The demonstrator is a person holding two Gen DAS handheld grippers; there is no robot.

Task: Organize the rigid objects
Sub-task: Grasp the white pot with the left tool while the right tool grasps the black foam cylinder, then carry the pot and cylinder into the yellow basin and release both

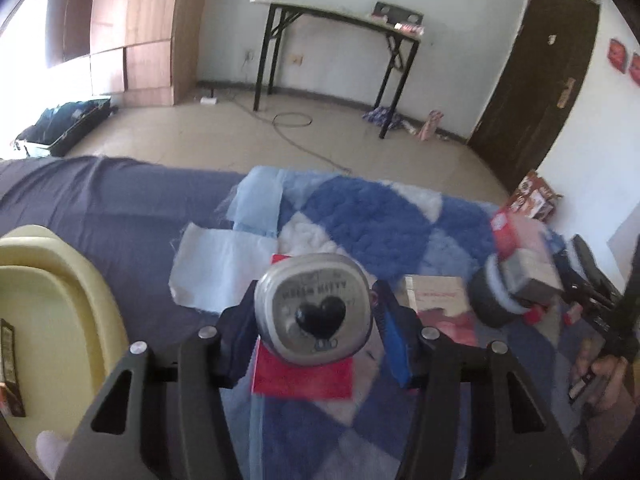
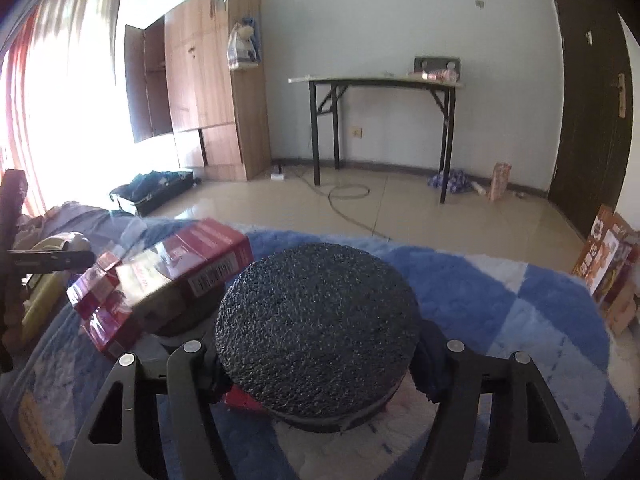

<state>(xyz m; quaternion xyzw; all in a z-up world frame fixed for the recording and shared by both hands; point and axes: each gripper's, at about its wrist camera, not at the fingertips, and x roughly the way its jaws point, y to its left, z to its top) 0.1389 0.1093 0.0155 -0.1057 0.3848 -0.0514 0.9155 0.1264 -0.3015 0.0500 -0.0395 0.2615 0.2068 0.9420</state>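
Left claw (image 1: 316, 330) is clamped on a silver Hello Kitty tin (image 1: 314, 308), right claw (image 2: 320, 354) grips a black foam-topped disc (image 2: 316, 316); either rounded item might slip out toward the blue blanket (image 2: 500, 300).

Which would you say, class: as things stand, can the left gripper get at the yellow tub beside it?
Probably yes. The yellow tub sits close on the left gripper's left with nothing between them, though its jaws are already shut on the silver tin, so it could only drop the tin in.
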